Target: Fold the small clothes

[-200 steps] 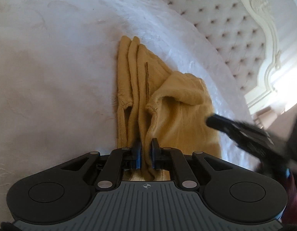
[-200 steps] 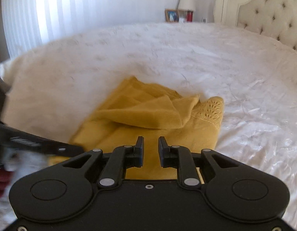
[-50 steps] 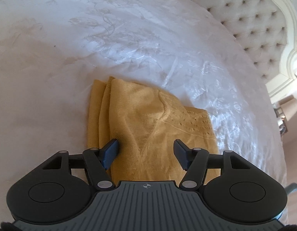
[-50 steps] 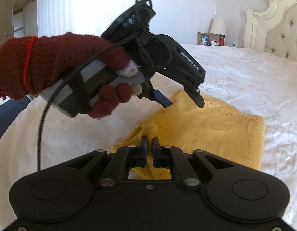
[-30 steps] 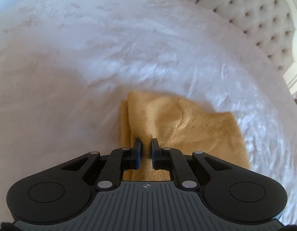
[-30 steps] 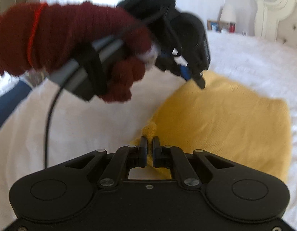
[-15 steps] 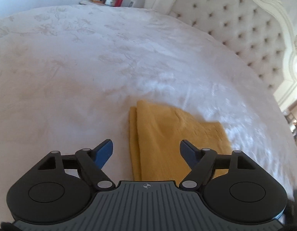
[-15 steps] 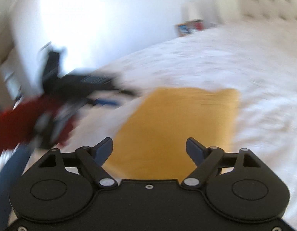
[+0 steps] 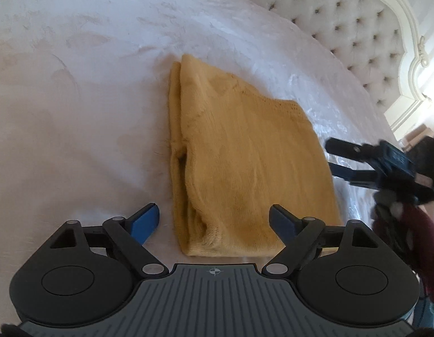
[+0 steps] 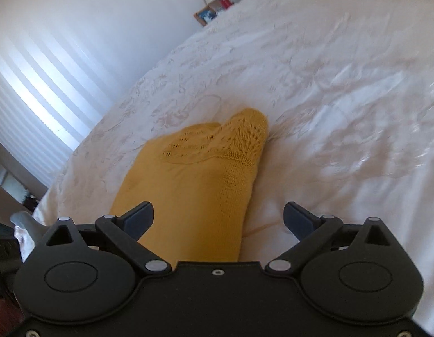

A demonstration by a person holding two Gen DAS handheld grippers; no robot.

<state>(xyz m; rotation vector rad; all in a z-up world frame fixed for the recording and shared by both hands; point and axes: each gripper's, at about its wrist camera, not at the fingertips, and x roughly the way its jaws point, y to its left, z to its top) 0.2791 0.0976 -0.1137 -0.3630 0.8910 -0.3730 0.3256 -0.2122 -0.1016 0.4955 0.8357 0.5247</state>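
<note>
Sweater point(image 9: 245, 163) lies below both opening tongs

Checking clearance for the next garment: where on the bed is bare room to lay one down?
Bare bedspread lies left of the folded yellow garment and beyond it toward the tufted headboard. Crowded at its right edge, where the right gripper hovers.

Bedroom: bed point(image 9: 76, 84), tufted headboard point(image 9: 343, 36)
</note>
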